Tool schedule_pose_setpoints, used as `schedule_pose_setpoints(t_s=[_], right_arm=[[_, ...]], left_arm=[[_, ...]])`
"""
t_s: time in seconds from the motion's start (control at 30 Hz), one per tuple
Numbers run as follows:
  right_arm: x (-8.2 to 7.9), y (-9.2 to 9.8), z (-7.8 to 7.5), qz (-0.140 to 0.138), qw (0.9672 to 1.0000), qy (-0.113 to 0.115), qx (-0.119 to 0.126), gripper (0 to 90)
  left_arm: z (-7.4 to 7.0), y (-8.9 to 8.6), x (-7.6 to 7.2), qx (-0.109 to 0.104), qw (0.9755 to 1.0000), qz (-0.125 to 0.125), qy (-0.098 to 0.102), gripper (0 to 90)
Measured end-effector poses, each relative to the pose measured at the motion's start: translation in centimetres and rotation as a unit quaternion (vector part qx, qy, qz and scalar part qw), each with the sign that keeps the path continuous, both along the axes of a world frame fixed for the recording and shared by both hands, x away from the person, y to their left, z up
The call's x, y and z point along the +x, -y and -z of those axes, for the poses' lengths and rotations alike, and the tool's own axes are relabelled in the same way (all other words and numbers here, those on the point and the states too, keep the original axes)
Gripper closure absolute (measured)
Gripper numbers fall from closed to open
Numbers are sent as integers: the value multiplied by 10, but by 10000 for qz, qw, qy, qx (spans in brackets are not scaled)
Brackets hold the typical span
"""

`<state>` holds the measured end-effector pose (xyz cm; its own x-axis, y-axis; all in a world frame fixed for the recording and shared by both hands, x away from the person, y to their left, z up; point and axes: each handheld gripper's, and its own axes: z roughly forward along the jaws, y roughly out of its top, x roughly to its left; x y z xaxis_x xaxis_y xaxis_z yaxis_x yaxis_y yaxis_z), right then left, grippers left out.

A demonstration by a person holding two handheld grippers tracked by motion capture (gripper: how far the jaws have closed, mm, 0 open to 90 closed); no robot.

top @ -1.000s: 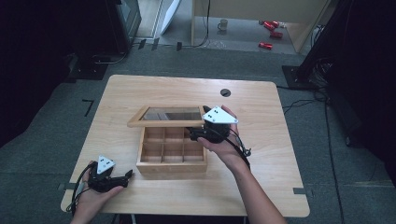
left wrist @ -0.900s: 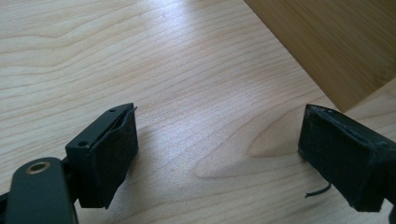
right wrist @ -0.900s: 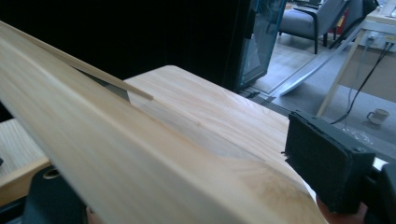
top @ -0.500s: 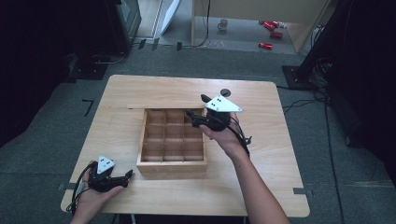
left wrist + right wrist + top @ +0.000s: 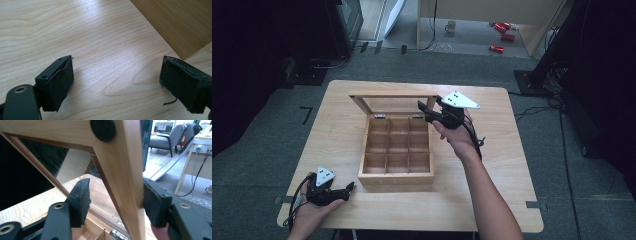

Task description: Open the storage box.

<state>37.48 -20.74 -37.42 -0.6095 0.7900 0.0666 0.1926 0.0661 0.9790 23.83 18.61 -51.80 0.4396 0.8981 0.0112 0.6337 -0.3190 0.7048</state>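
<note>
From above, I'm holding the lid (image 5: 393, 104) nearly upright over the box (image 5: 397, 150) mid-desk (image 5: 507, 165), right gripper (image 5: 428, 111) at its edge. Left gripper (image 5: 117, 82) is idling, jaws apart. Right gripper view: jaws have been closing around the frame, one pad (image 5: 155, 202) touching, the other clear. Opening is almost done.

We find no readable text, label, brand, number or sign anywhere here: none on the wooden compartment box (image 5: 397, 150), its glass-paned lid (image 5: 393, 102), the table (image 5: 507, 150) or either gripper's plate.
</note>
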Motion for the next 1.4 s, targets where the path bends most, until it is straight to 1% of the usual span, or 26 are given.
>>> schedule_pose_setpoints(t_s=[0.2, 0.23, 0.27, 0.37, 0.43, 0.47, 0.5, 0.53, 0.6, 0.63, 0.7, 0.73, 0.77, 0.83, 0.87, 0.9, 0.97, 1.2, 1.4], right_arm=[[12, 7, -4, -77, 10000, -10, -1, 521], [17, 8, -5, -74, 10000, -17, 13, 538], [17, 8, -5, -74, 10000, -17, 13, 538], [24, 10, -8, -75, 9999, -111, 78, 557], [29, 12, -9, -35, 9998, -148, 97, 578], [33, 13, -10, 43, 9997, -188, 116, 615], [33, 13, -10, 43, 9997, -188, 116, 615], [36, 14, -11, 123, 9996, -216, 142, 645], [42, 14, -13, 219, 9991, -299, 211, 649], [45, 13, -14, 258, 9989, -330, 195, 653], [54, 12, -17, 306, 9987, -402, 89, 663], [61, 11, -19, 362, 9984, -442, -22, 669], [61, 11, -19, 362, 9984, -442, -22, 669], [68, 10, -20, 409, 9979, -494, -56, 673], [70, 10, -20, 412, 9978, -517, -39, 673], [76, 9, -19, 441, 9973, -585, 24, 674], [78, 9, -19, 461, 9970, -614, 39, 674], [100, 6, -19, 654, 9929, -976, 155, 674], [113, 5, -16, 743, 9905, -1135, 242, 673]], left_arm=[[0, 0, 0, 0, 10000, 4, 0, 123], [0, 0, 0, -1, 10000, 3, 0, 123], [0, 0, 0, -2, 10000, 3, 0, 123], [0, 0, 0, -1, 10000, 2, 4, 123], [0, 0, 0, -3, 10000, 2, 4, 123], [0, 0, 0, -6, 10000, 1, 1, 123], [0, 0, 0, -6, 10000, 2, 2, 123], [0, 0, 0, -6, 10000, 2, 3, 123], [0, 0, 0, 2, 10000, 6, 2, 123], [0, 0, 0, 3, 10000, 11, -3, 123], [0, 0, 1, 5, 10000, 11, -1, 123], [0, 0, 0, 3, 10000, 8, 1, 123], [0, 0, 1, 4, 10000, 10, 1, 123], [0, 0, 0, -2, 10000, 7, -2, 123], [0, 0, 0, 1, 10000, 9, -3, 123], [0, 0, 1, 9, 10000, 14, -1, 123], [0, 0, 1, 10, 10000, 14, 0, 123], [0, 1, 1, 6, 10000, 7, 2, 123], [0, 1, 1, 6, 10000, 5, 3, 123]])
